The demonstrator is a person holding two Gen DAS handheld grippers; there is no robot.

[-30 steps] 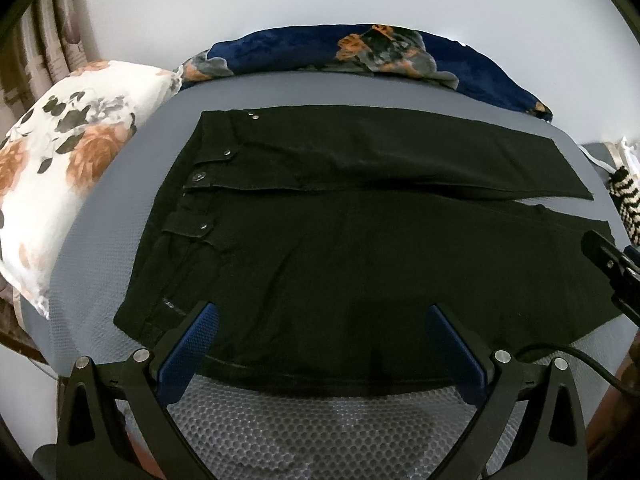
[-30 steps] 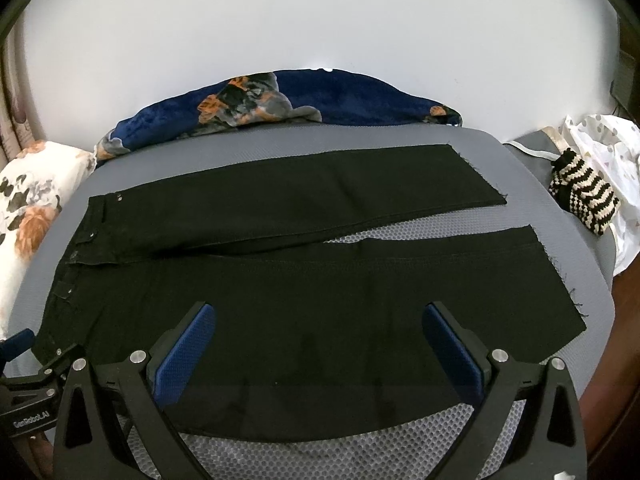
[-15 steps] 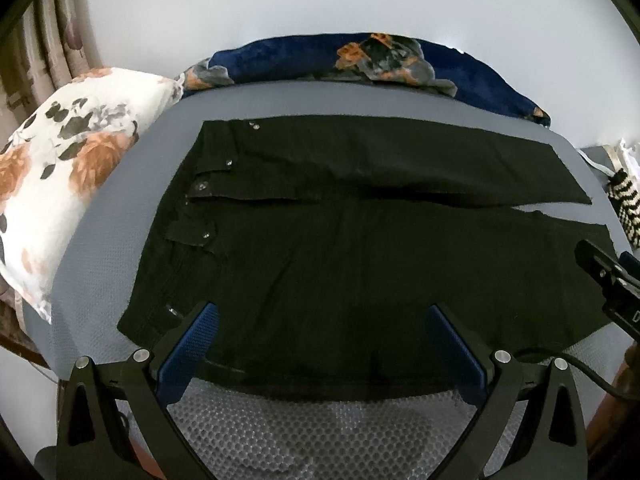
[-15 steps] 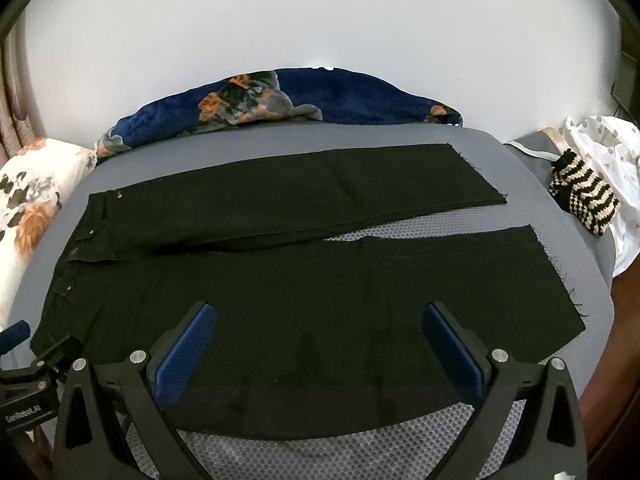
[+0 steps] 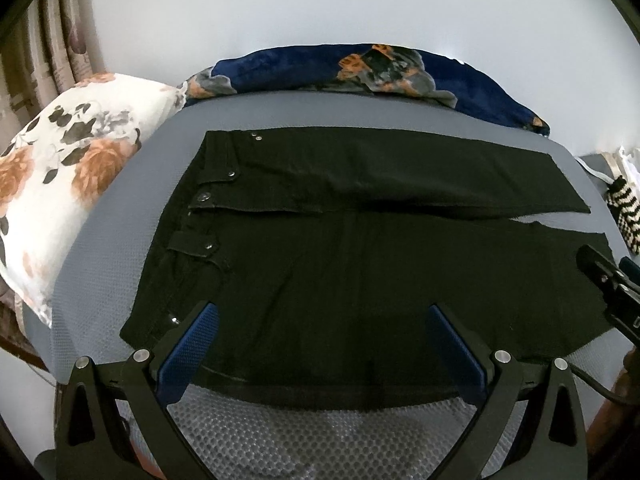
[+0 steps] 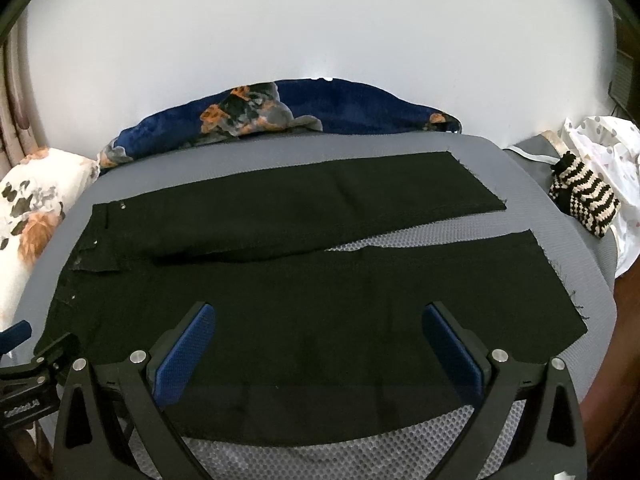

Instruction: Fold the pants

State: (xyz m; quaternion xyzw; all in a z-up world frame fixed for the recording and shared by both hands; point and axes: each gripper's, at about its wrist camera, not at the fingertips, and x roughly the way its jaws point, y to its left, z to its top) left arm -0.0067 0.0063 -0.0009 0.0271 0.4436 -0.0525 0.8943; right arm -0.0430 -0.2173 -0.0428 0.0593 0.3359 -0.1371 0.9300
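Hovering, left view: my left gripper (image 5: 320, 350), jaws apart and empty, over the waist end of the black pants (image 5: 360, 264), flat on the grey bed (image 5: 100, 240).
Right view: my right gripper (image 6: 318, 348), also apart, nearer the cuffs; the pants' long axis runs crosswise.

A bedroom in a home: a grey mesh bed cover (image 5: 120, 208) spreads wide, with a flowered pillow (image 5: 68, 168) at the left, a navy flowered blanket (image 6: 340, 108) bunched along the far white wall (image 6: 320, 20), and curtains (image 5: 48, 40) hanging at far left.
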